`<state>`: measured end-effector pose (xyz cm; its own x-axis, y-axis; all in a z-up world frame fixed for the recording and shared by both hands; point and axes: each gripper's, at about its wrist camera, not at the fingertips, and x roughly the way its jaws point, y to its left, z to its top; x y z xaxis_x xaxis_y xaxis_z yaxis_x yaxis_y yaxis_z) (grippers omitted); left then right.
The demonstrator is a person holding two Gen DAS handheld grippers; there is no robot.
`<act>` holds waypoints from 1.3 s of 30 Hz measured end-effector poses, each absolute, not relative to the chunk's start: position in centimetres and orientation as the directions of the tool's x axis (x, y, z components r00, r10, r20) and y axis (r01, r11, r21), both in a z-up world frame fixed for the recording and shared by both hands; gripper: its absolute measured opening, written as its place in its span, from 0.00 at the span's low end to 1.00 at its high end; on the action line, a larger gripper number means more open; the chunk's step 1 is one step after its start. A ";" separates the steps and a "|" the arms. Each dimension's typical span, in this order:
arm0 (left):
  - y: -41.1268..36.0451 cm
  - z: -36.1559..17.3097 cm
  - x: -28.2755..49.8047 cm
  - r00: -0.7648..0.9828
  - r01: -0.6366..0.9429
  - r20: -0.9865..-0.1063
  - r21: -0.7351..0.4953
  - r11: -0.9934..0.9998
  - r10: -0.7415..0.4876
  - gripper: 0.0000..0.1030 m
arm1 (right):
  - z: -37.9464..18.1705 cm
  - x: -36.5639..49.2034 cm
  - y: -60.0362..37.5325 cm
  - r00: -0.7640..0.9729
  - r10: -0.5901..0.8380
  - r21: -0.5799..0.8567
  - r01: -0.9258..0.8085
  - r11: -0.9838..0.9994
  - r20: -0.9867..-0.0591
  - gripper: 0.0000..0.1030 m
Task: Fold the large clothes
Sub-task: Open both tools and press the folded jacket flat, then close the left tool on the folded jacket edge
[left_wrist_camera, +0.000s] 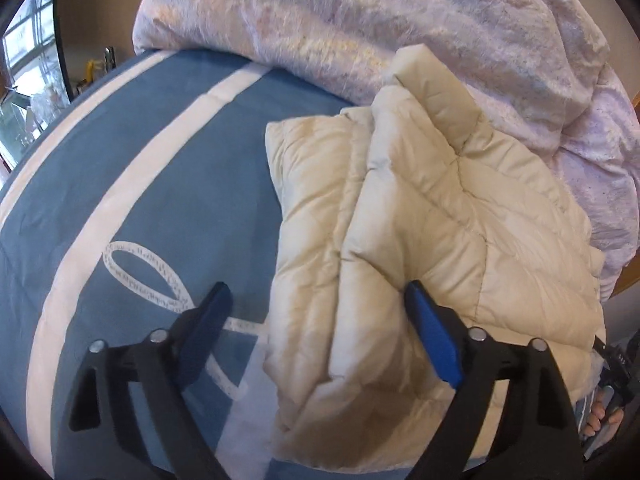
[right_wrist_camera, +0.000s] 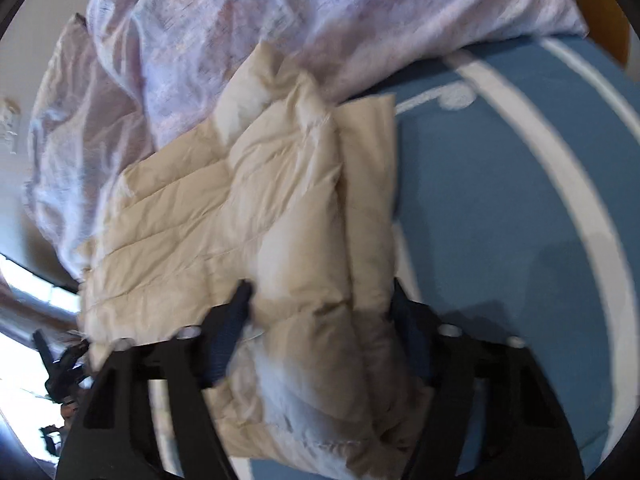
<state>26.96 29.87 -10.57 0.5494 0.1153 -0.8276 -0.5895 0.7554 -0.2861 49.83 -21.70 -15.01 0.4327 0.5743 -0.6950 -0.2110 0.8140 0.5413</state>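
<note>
Claw on the right straddles the near folded edge of the cream puffer jacket, its jaws apart around the padded bulk; whether the pads press cannot be told through the blur. The left claw stands apart, one finger on the jacket's top layer, the other over the blue bedcover. The jacket lies on the bed, already doubled over, against a heaped pale duvet. By the look of it the folding is late on: next comes a firm pinch on the near edge, then one more fold or a flattening press.
</note>
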 end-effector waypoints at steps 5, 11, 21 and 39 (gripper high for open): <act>29.4 -10.6 26.5 0.608 -0.556 -0.793 -0.397 0.730 0.031 0.36 | -15.7 49.1 -22.1 0.393 0.670 0.657 -0.192 0.729 -0.629 0.26; 29.4 -8.8 25.0 0.641 -0.542 -0.767 -0.412 0.732 0.042 0.18 | -14.2 47.1 -22.3 0.401 0.698 0.679 -0.217 0.701 -0.593 0.17; 31.2 -7.4 18.1 0.644 -0.545 -0.762 -0.397 0.739 0.066 0.18 | -13.7 41.0 -20.1 0.333 0.731 0.673 -0.290 0.680 -0.596 0.16; 32.7 -8.8 14.0 0.604 -0.603 -0.793 -0.389 0.697 0.080 0.58 | -10.1 35.9 -18.1 0.576 0.392 0.304 -0.248 0.920 -0.717 0.55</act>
<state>13.97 32.72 -8.78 0.6043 0.0804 -0.7927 -0.6028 0.6967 -0.3889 35.95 -18.10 -10.13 0.5760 0.3919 -0.7174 -0.2477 0.9200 0.3036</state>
